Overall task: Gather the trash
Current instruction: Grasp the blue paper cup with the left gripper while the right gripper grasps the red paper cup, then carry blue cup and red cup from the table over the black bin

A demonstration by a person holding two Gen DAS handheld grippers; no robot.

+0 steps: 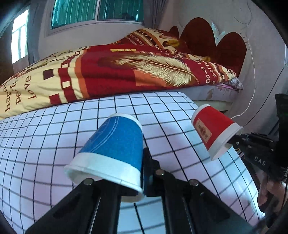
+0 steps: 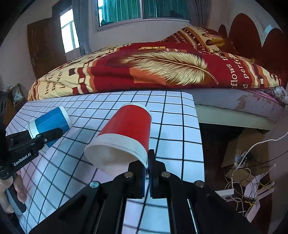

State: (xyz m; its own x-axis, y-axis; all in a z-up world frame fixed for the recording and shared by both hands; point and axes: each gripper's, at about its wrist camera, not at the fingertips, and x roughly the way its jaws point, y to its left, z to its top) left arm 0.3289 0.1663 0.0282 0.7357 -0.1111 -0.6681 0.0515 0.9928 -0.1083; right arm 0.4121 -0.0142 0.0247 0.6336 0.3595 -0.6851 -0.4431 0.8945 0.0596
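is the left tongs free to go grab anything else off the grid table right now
Probably not. The left tongs are shut on the rim of the blue paper cup, and the right tongs likewise hold the red paper cup. No other trash shows on the grid table.

A bedroom in a home is shown. A bed is seen, covered by a red and cream quilt printed with a large golden feather (image 1: 154,67) and backed by a white headboard with dark red scalloped padded panels (image 1: 232,48). Behind it, a window hung with teal curtains (image 2: 126,10) is set in a pale wall. Beside the bed, a table covered in a white cloth with a black grid (image 2: 172,115) is placed, and tangled white cables (image 2: 239,181) are left on the floor.
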